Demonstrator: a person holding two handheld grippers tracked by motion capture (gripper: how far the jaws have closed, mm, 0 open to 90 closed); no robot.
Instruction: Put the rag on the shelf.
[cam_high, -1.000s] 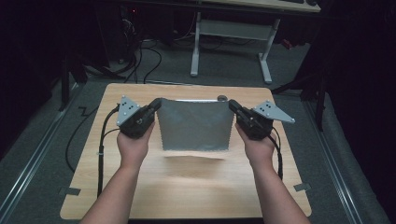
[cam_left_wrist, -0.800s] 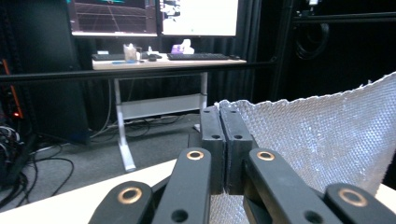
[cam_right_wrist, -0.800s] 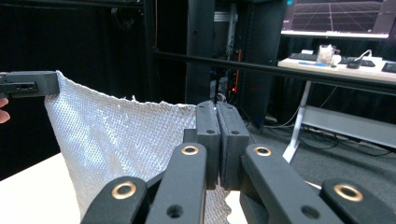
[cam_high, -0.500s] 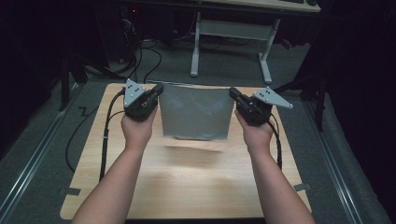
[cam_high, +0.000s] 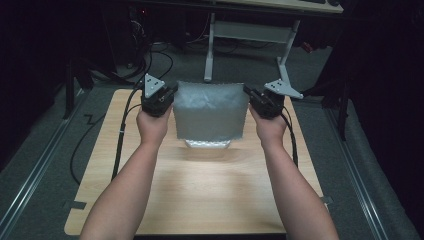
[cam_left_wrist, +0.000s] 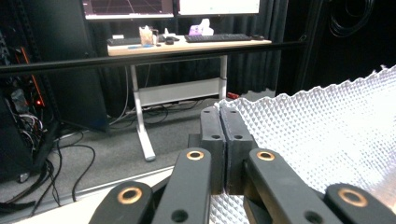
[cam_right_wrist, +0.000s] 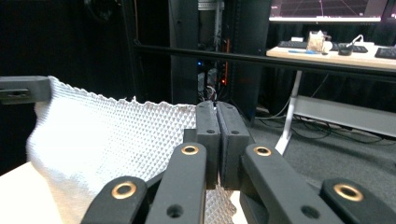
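The silver padded bag (cam_high: 211, 111) hangs upright above the table (cam_high: 200, 190), clear of its surface. The left gripper (cam_high: 167, 97) is clamped closed on the bag's upper left corner; the right gripper (cam_high: 252, 96) is clamped closed on its upper right corner. Contents of the bag cannot be determined.

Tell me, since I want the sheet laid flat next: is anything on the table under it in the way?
Nothing visible. The left gripper and right gripper hold the silver textured sheet by its upper corners, jaws shut on it, and the wooden table beneath and in front of it is bare.
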